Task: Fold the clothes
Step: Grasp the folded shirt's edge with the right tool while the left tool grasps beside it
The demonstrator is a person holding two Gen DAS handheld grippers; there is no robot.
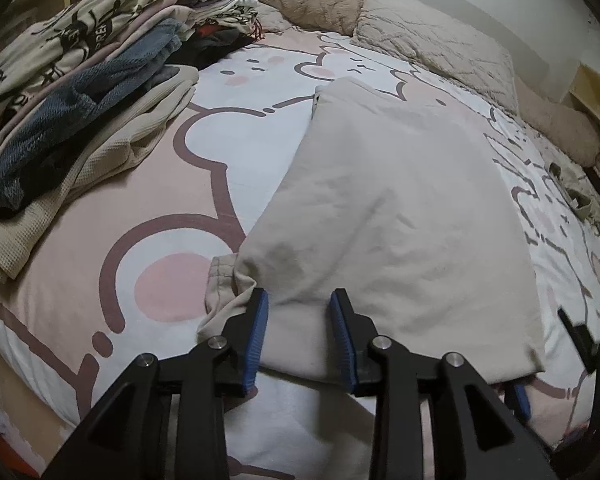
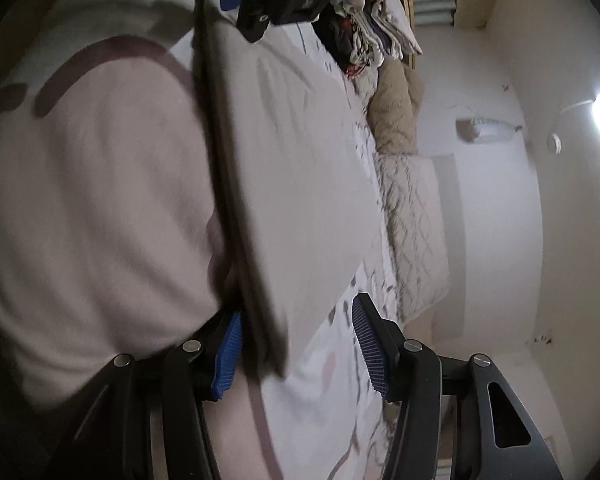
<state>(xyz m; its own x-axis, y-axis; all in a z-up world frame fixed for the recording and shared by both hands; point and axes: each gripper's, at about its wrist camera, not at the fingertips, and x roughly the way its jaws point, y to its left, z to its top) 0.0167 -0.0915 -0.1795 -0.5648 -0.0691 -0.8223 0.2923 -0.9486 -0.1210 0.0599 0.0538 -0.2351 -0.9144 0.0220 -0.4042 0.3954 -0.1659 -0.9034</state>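
left wrist view: folded beige garment (image 1: 392,216) flat on bed (image 1: 100,240), long panel running away from camera. left gripper (image 1: 300,300) over its near edge, jaws apart, cloth between them, pads not pressing. stack of folded clothes (image 1: 80,92) at far left. right gripper (image 1: 580,344) barely in frame at right.

right wrist view: rolled, blurred. right gripper (image 2: 296,320) at garment's edge, jaws apart, edge between pads, no clamp visible.

judgement: one fold laid. next likely calls for fresh grip, cross fold or move to stack.
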